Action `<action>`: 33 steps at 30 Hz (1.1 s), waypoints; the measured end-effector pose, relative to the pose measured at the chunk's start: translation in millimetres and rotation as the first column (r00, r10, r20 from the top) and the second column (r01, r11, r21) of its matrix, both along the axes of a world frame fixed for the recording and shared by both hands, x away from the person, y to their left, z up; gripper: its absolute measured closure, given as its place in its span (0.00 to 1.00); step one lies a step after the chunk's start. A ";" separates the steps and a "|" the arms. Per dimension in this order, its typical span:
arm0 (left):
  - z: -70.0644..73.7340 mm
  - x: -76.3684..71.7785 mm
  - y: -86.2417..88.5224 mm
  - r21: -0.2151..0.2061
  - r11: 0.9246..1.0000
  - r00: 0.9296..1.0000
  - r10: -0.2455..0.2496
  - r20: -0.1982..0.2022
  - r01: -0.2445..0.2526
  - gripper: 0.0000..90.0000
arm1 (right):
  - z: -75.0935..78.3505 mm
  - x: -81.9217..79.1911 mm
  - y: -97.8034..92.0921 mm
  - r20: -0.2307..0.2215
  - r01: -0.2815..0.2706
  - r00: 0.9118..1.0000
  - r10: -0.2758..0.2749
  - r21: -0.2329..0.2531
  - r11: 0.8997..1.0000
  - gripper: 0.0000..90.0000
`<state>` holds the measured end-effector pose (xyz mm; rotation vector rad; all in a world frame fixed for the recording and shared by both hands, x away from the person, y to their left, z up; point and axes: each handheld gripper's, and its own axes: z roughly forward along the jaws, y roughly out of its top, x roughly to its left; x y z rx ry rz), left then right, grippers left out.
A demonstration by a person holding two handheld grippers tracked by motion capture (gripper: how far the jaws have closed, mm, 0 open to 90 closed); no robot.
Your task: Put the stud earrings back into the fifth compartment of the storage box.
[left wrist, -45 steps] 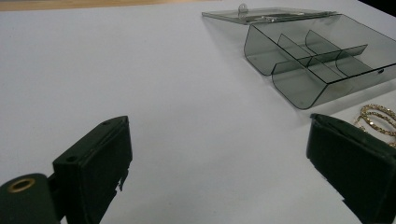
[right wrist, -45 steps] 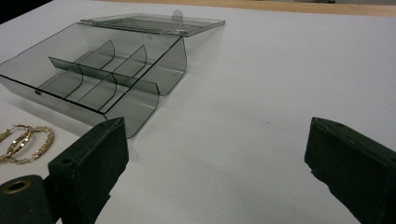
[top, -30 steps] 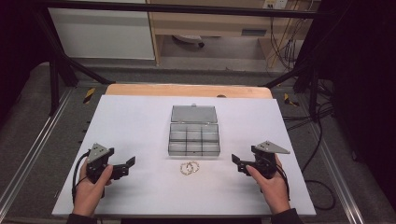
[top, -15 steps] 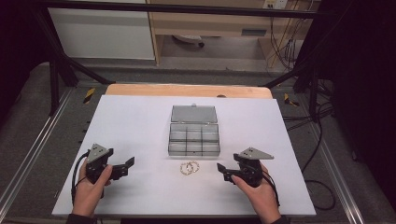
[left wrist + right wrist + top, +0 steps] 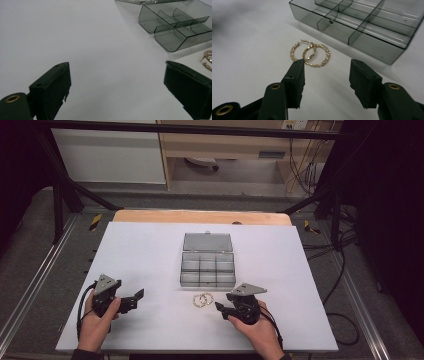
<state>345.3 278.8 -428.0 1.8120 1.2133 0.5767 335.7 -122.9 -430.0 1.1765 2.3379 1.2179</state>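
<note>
Two gold hoop earrings (image 5: 309, 53) lie overlapped just before the bare, open-lidded compartment box (image 5: 207, 267). The right gripper view shows their twisted texture. Right tool (image 5: 325, 75) and left tool (image 5: 117, 87) both stand spread, gripping nothing

Glittering textured gold metal hoop earrings (image 5: 310, 54); smoky translucent glossy plastic box (image 5: 367, 22); smooth matt white table (image 5: 150, 250)

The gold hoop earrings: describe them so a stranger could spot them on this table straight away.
Start at the white table and find the clear smoky compartment box with its lid open at the centre. Just in front of its near edge lie the gold hoop earrings, two overlapping textured rings. They are the only gold, loose items there, close to the right gripper.
</note>
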 end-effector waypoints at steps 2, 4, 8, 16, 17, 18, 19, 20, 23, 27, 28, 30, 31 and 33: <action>0.0 -0.1 0.2 0.000 1.000 1.000 0.001 0.000 -0.001 0.08 | -1.4 2.8 5.7 -0.002 -0.012 1.000 0.012 -0.010 1.000 0.53; 0.1 -0.3 0.1 -0.002 1.000 1.000 0.002 0.001 -0.002 0.08 | -2.3 5.2 10.7 0.001 -0.024 1.000 0.024 -0.016 1.000 0.56; 0.5 -0.7 0.2 0.000 1.000 1.000 0.002 0.003 -0.002 0.08 | -4.3 7.8 19.5 0.003 -0.030 1.000 0.030 -0.024 0.999 0.59; 0.5 -0.3 -0.4 0.000 1.000 1.000 -0.001 0.002 0.001 0.08 | -5.3 15.3 26.0 0.014 -0.006 1.000 0.007 -0.028 1.000 0.68; 0.9 -0.6 -0.5 0.000 1.000 1.000 -0.003 0.004 0.003 0.08 | -5.6 16.2 26.6 0.016 0.002 1.000 -0.002 -0.029 1.000 0.69; 0.9 -0.6 -0.5 0.000 1.000 1.000 -0.003 0.004 0.003 0.08 | -5.9 17.3 26.7 0.019 0.003 1.000 -0.003 -0.031 1.000 0.70; 0.9 -0.4 -0.6 0.000 1.000 1.000 -0.004 0.004 0.004 0.08 | -6.4 18.3 27.0 0.019 0.008 1.000 -0.007 -0.032 0.999 0.71; 0.6 -0.2 -0.7 -0.001 1.000 1.000 -0.003 0.002 0.003 0.08 | -7.1 19.2 27.6 0.015 0.010 1.000 -0.010 -0.033 0.999 0.71; 0.5 -0.1 -0.8 0.001 1.000 1.000 -0.005 0.001 0.005 0.08 | -9.2 22.8 29.7 0.012 0.015 1.000 -0.015 -0.036 0.999 0.73; 0.7 -0.1 -0.9 0.001 1.000 1.000 -0.006 0.002 0.006 0.08 | -12.3 25.9 31.6 0.010 0.023 1.000 -0.023 -0.050 0.998 0.75; 0.7 -0.1 -0.9 0.001 1.000 1.000 -0.006 0.002 0.006 0.08 | -12.3 25.9 31.6 0.010 0.023 1.000 -0.023 -0.050 0.998 0.75; 0.8 -0.3 -1.2 -0.001 1.000 1.000 -0.008 0.001 0.008 0.08 | -15.6 28.6 33.4 0.012 0.030 1.000 -0.029 -0.058 0.998 0.76; 0.8 -0.2 -1.3 -0.001 1.000 1.000 -0.008 0.002 0.008 0.08 | -16.4 29.8 33.6 0.011 0.032 0.999 -0.031 -0.060 0.998 0.77; 0.8 -0.2 -1.3 -0.001 1.000 1.000 -0.008 0.001 0.008 0.08 | -18.3 32.3 34.5 0.009 0.039 0.999 -0.039 -0.060 0.997 0.78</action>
